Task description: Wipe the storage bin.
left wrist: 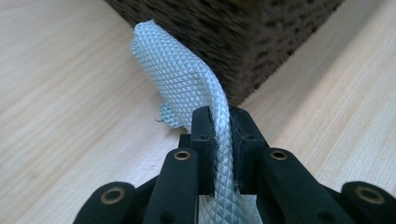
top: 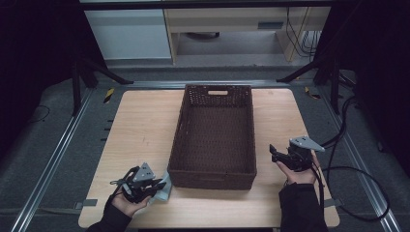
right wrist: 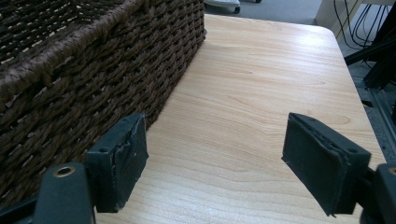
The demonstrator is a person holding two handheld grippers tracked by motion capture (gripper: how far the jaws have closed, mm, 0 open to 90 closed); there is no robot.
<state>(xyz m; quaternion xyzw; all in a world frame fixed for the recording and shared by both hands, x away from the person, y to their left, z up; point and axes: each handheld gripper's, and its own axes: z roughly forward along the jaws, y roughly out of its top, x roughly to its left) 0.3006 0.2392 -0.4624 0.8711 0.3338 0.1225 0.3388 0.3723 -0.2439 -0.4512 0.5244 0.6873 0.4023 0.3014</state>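
Observation:
A pale grey-blue textured cloth (left wrist: 187, 84) is pinched between the jaws of my left gripper (left wrist: 220, 128); its free end curls up against the near left corner of the brown wicker basket (left wrist: 243, 42). From above, the left gripper (top: 155, 185) is low over the table's front left with the cloth (top: 165, 191) beside the basket (top: 180, 145). My right gripper (top: 273, 152) hovers to the right of the basket, and its jaws (right wrist: 215, 163) stand wide apart with nothing between them. The basket's inside looks empty.
The light wooden table (top: 140, 125) has bare surface left and right of the basket. The basket wall (right wrist: 93, 79) runs close along the right gripper's left jaw. Cables (top: 353, 145) trail off the table's right side. Metal rails frame the table.

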